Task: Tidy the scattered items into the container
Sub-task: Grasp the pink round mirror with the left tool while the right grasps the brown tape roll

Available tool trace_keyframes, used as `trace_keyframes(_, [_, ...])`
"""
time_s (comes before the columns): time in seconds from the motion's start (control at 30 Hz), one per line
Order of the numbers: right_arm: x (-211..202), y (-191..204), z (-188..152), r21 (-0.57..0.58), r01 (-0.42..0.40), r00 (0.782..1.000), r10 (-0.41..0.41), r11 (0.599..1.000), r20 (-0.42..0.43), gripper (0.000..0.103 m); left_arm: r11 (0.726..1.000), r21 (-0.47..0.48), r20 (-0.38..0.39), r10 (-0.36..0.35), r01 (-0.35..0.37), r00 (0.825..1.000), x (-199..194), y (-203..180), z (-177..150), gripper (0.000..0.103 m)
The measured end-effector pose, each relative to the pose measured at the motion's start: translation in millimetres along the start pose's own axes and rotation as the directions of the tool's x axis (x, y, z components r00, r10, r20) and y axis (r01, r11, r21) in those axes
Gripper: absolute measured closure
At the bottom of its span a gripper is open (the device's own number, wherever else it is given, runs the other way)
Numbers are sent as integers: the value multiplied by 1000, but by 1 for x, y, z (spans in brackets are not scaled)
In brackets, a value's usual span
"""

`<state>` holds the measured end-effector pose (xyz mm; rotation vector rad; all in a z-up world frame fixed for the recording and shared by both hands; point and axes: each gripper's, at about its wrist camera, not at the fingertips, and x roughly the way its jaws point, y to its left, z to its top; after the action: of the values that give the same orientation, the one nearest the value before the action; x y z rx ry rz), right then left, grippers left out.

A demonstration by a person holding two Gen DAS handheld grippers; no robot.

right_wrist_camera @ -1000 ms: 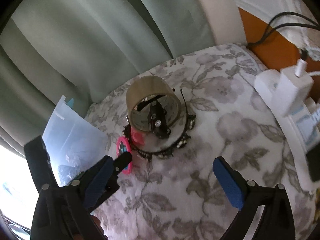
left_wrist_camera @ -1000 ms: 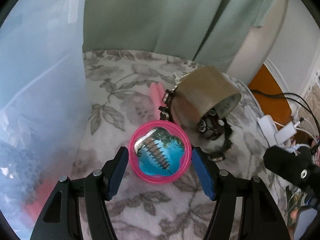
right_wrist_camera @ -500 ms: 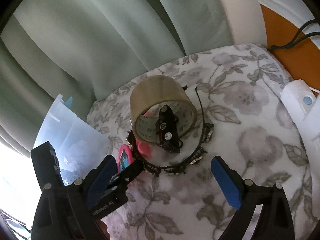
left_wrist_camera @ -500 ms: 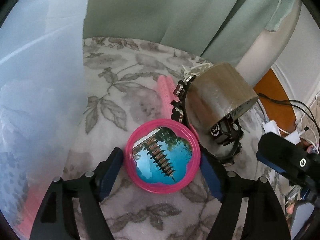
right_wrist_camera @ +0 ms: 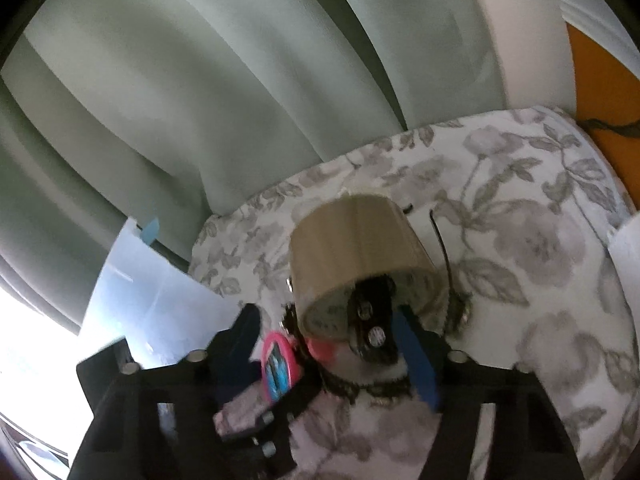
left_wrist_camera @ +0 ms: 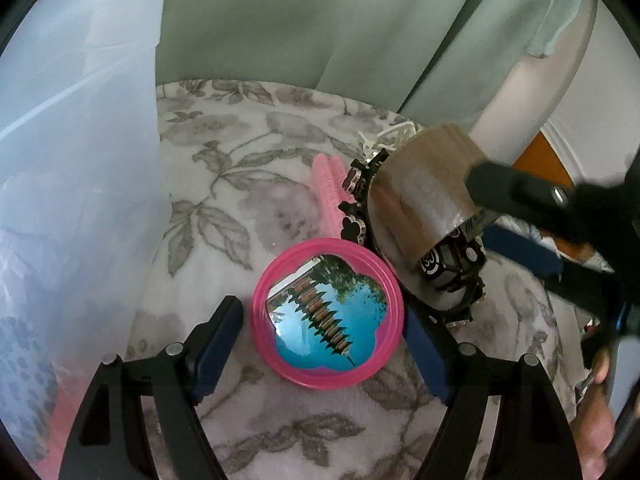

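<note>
A see-through plastic container [left_wrist_camera: 80,168] stands to the far left of the left gripper [left_wrist_camera: 320,348], and its wall looks smooth and milky. Everything sits on a soft, fuzzy cloth [left_wrist_camera: 248,152] with grey flowers and leaves.

The left gripper is spread open. A round pink mirror [left_wrist_camera: 326,316] lies flat between its two blue pads [left_wrist_camera: 218,344]. The mirror has a shiny pink plastic rim and a flower-shaped glass that shows blue. The pad on the right sits right at the rim. The pad on the left is just beside it with a thin gap.

Just ahead of the mirror lies a bumpy pink hair roller [left_wrist_camera: 328,188]. Beside it curves a thin black headband [left_wrist_camera: 354,208] with little flower shapes and shiny bits.

Ahead and to the right of the left gripper sits a fat roll of brown tape [left_wrist_camera: 416,204], tipped on its side. A small black toy with wheels [left_wrist_camera: 444,268] sits in its mouth.

The right gripper [right_wrist_camera: 328,332] is spread wide and holds nothing. The tape roll is right in front of it, close to its fingertips. One blue pad [right_wrist_camera: 416,360] reaches the mouth of the roll, and the other finger is off to the roll's left. The picture is too blurry to tell if the pad touches the roll.
</note>
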<state>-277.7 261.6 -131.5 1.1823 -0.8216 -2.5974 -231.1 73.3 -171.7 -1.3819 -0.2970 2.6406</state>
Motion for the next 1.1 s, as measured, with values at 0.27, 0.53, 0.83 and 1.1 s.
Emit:
trace_keyframes(0.27, [2,-2,13,48,-37,999,35,998,37,81,1000,7,2,6,-6,1000,-5,-2,-4,22])
trace_keyframes(0.53, [-29,-10,15,54,-40,993,34,998,116,91,1000,22,-4,11,-11,1000,-1,-4,0,22])
trace_keyframes(0.83, [-78,-27,5,36,38,991,-43,999,124,91,999,45,-3,24,-23,1000,5,-4,8,22])
trace_keyframes(1.1, [-99,-23,-17,-17,82,993,-80,996,87,91,996,77,6,38,-38,999,-8,-12,1,22])
